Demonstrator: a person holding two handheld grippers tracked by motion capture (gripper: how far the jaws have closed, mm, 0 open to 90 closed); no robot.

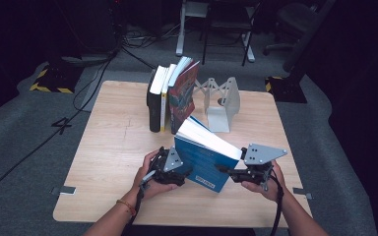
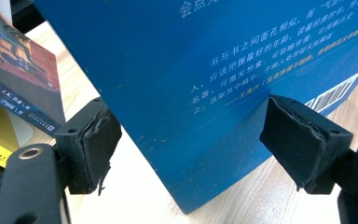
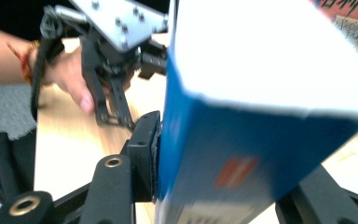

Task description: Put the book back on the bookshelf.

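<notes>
Now R gripper clamps blue book; L gripper jaws apart, book between; bookend rack holds 3 books.

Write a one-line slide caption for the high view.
Right gripper clamps a blue book tilted above the wooden table, left gripper open beside it.

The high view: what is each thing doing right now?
Blue book: closed, tilted, lifted at one end, clamped by the right hand-held gripper.
Right hand-held gripper: shut on the blue book.
Left hand-held gripper: open, jaws apart beside the blue book's cover, not pressing it.
Row of books: standing upright, the rightmost one leaning.
White bookend: standing, apart from the row.
</notes>
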